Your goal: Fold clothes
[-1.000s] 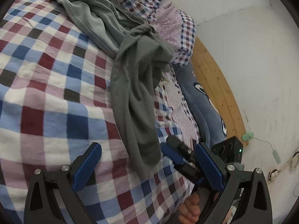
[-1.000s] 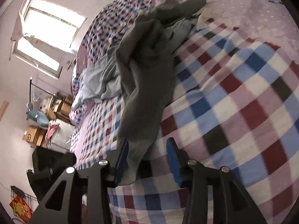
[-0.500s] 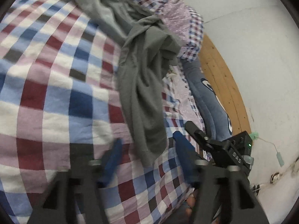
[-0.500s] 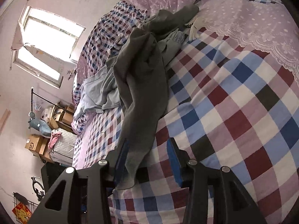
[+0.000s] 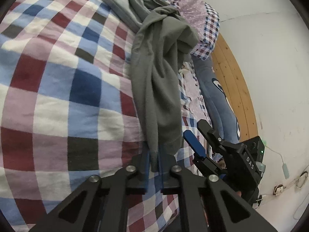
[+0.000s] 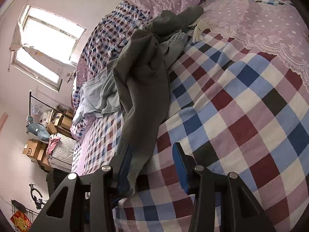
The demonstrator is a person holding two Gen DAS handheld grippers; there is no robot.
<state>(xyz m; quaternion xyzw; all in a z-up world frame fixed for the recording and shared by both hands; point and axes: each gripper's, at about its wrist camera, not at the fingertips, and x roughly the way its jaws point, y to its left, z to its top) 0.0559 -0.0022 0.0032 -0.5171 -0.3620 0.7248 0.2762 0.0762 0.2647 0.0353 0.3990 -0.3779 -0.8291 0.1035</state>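
Note:
A dark grey garment [image 5: 160, 81] lies crumpled in a long strip across the checked bedspread [image 5: 58, 89]. My left gripper [image 5: 154, 166] is shut on its near hem, and the cloth runs up from between the blue pads. In the left wrist view my right gripper [image 5: 195, 145] shows just right of that hem, one blue pad visible. In the right wrist view the right gripper [image 6: 152, 161] stands open; the dark grey garment [image 6: 143, 89] has its lower end hanging between the fingers, resting against the left finger [image 6: 124, 164].
A light grey garment [image 6: 98, 96] lies bunched beyond the dark one. A blue pillow [image 5: 218, 100] and a wooden headboard [image 5: 233, 77] run along the white wall. Boxes and clutter [image 6: 38, 147] stand off the bed under a window [image 6: 48, 44].
My left gripper went from wide open to shut on the dark garment's hem as it moved in. The right gripper stayed open at the garment's end.

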